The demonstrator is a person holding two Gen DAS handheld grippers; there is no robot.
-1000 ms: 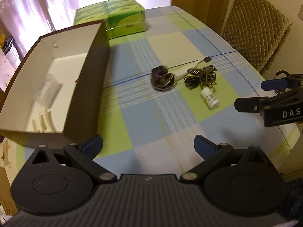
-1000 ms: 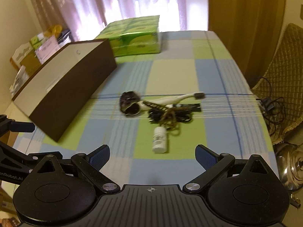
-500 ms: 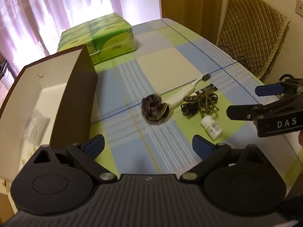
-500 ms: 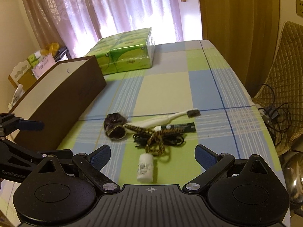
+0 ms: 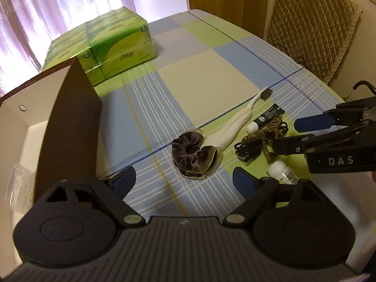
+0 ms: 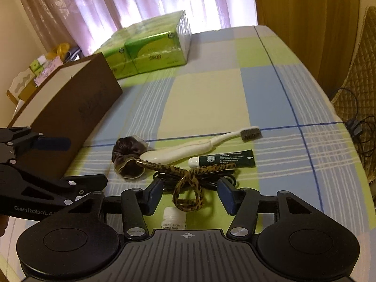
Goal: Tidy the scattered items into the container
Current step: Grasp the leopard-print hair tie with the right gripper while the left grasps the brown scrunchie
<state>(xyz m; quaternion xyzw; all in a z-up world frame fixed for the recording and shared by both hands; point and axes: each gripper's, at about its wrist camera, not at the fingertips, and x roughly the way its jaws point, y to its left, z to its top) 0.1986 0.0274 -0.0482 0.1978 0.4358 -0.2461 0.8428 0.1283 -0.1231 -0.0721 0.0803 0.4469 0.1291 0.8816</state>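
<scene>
A dark velvet scrunchie (image 5: 192, 155) (image 6: 128, 158) lies on the checked tablecloth just ahead of my left gripper (image 5: 184, 181), which is open and holds nothing. Beside it are a white toothbrush (image 6: 188, 149), a dark green tube (image 6: 225, 159), a black cable (image 6: 211, 179) tied with a leopard-print strap (image 6: 188, 197), and a white pill bottle (image 6: 172, 218). My right gripper (image 6: 190, 195) is open, its jaws narrowed on either side of the strap's loop without touching it. The brown box (image 5: 68, 122) with a white inside stands on the left.
A green tissue pack (image 5: 112, 47) sits behind the box at the far end of the table. A quilted chair (image 5: 310, 23) stands off the right edge, with a dangling cord beside it. A clear plastic bag (image 5: 17, 188) lies inside the box.
Both grippers have moved forward and down toward the pile. The right jaws have narrowed and now flank the strap loop. The left gripper has drawn close to the scrunchie.
</scene>
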